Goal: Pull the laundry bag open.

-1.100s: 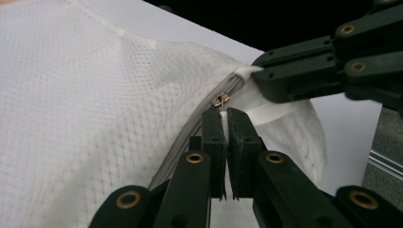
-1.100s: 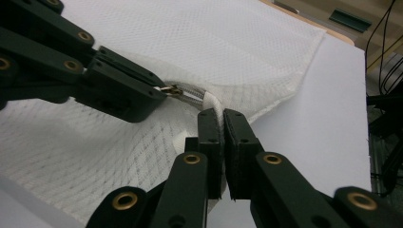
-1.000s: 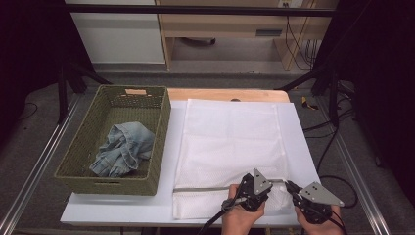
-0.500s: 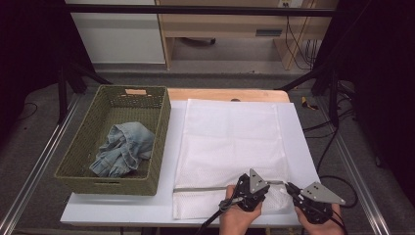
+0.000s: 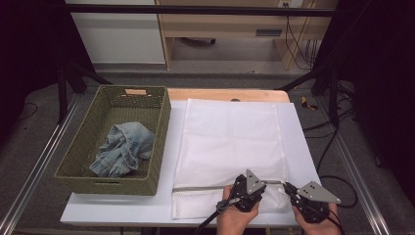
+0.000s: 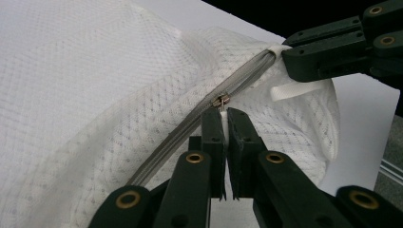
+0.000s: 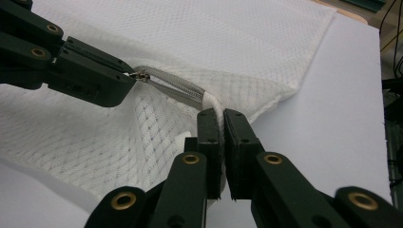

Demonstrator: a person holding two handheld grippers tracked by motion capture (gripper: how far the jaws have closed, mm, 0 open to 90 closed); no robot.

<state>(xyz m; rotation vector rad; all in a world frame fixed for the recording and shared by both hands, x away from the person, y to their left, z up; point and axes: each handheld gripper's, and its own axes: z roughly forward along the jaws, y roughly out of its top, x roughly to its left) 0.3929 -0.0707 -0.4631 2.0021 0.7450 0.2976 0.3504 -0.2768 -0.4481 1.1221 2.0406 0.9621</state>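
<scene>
On the near edge of the table (image 5: 122,215), seen from the high view, lies my white mesh bag (image 5: 230,142). Its grey zipper (image 5: 205,188) runs left to right across the near end. My left gripper (image 5: 246,188) sits on the zipper, and my right gripper (image 5: 288,187) is just beside it, at the bag's near right corner. Far to the left stands a green basket (image 5: 161,142) with blue jeans (image 5: 123,149) inside.

In the left gripper view, my left gripper (image 6: 225,114) is squeezed shut on the little white zipper pull (image 6: 223,119), just under the metal slider (image 6: 221,100). My other gripper (image 6: 285,59) pinches the end of the zipper at the top right.

In the right gripper view, my right gripper (image 7: 221,114) is squeezed shut on the white cloth at the zipper's end (image 7: 212,105). The bag is lifted up a bit here. My left gripper (image 7: 130,81) comes in from the left and touches the slider (image 7: 141,75).
</scene>
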